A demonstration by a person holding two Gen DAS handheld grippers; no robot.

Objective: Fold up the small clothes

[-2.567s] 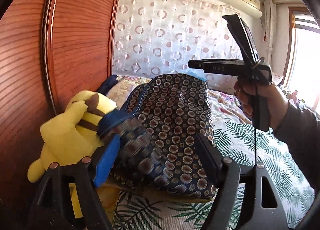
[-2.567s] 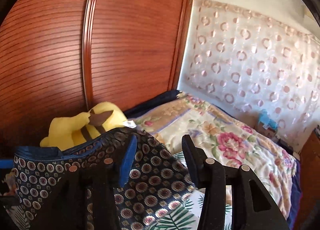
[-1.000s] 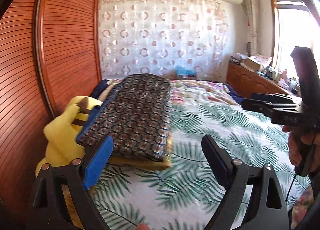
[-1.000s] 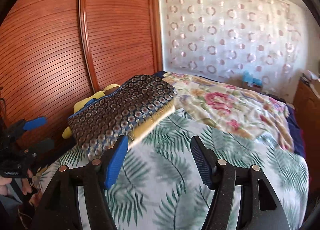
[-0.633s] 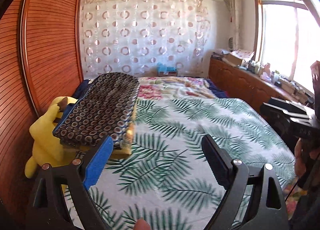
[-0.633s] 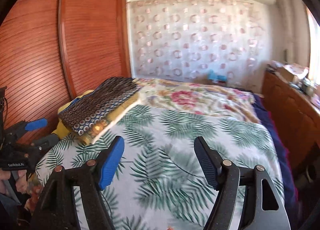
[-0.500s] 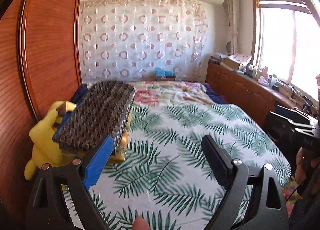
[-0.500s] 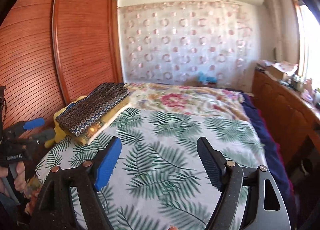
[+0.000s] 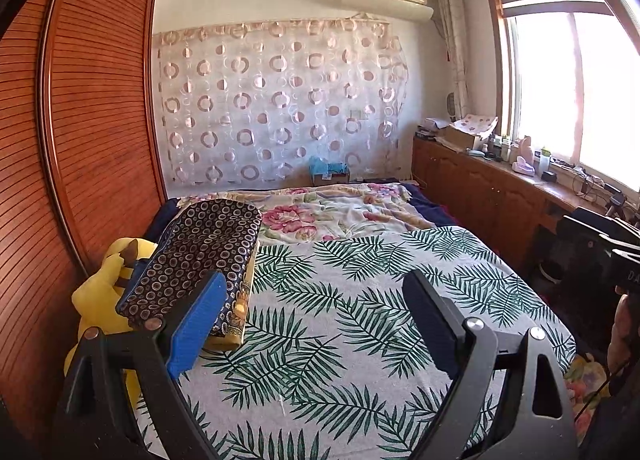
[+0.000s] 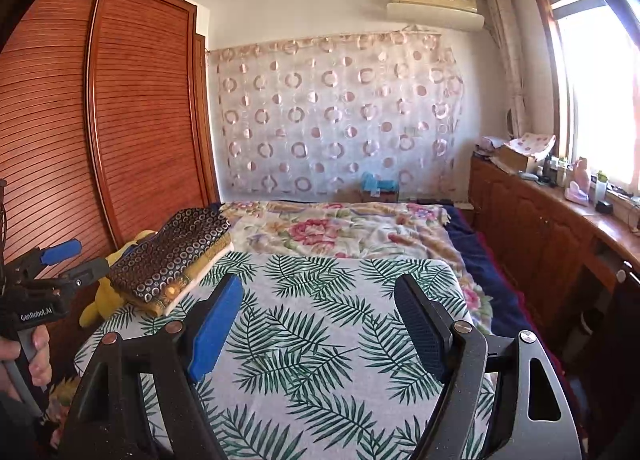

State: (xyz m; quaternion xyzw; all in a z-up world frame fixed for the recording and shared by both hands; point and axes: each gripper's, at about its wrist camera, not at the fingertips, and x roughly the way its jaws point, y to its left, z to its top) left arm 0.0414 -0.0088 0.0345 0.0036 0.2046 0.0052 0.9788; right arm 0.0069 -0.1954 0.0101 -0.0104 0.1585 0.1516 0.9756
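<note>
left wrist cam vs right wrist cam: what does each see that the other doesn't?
Left wrist only: the right gripper at the right edge.
Right wrist only: the left gripper, a hand on its handle, and the wardrobe top.
Both: folded dotted cloth stacked on a yellow piece, yellow plush toy, leaf-print bedspread, each view's own open jaws.

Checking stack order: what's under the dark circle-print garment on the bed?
Under the circle-print garment lies a folded yellow cloth, only its edge showing, on the palm-print sheet. The rest of it and anything between are covered.
</note>
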